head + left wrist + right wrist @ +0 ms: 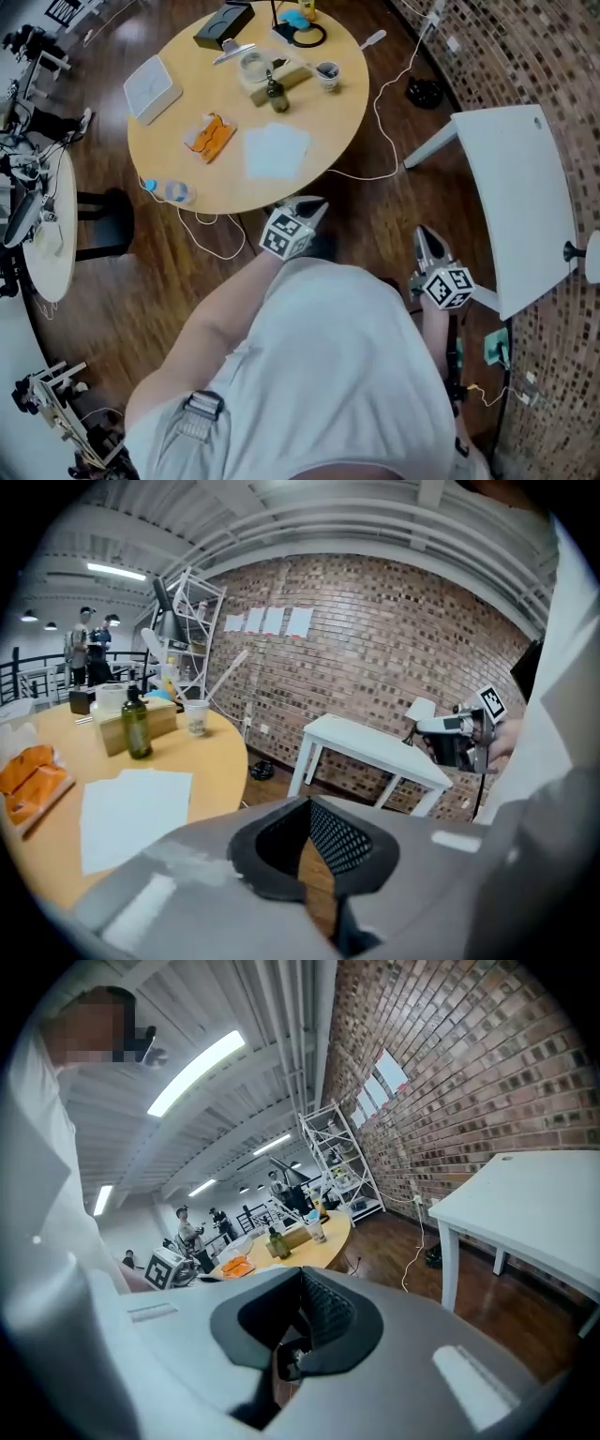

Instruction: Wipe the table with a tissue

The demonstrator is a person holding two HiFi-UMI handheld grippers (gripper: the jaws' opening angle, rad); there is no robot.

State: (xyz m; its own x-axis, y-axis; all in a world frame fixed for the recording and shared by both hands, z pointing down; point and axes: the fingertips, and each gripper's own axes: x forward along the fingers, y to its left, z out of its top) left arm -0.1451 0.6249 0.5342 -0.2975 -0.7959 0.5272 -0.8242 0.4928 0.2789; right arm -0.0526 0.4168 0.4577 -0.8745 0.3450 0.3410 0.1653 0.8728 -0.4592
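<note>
A white tissue (275,150) lies flat near the front edge of the round wooden table (187,169); in the left gripper view the tissue (131,808) is at lower left. My left gripper (308,205) hovers just off the table's front edge, short of the tissue, with its jaws together and nothing between them. My right gripper (425,239) is held lower right, beside the person's body and away from the round table. Its jaws also stand together and empty. From the left gripper view the right gripper (457,735) shows off to the right.
On the round table stand a green bottle (274,95), a cup (327,75), an orange packet (208,137), a white box (152,88) and a black box (225,24). A white side table (520,206) stands right. White cables (380,122) hang off the edge.
</note>
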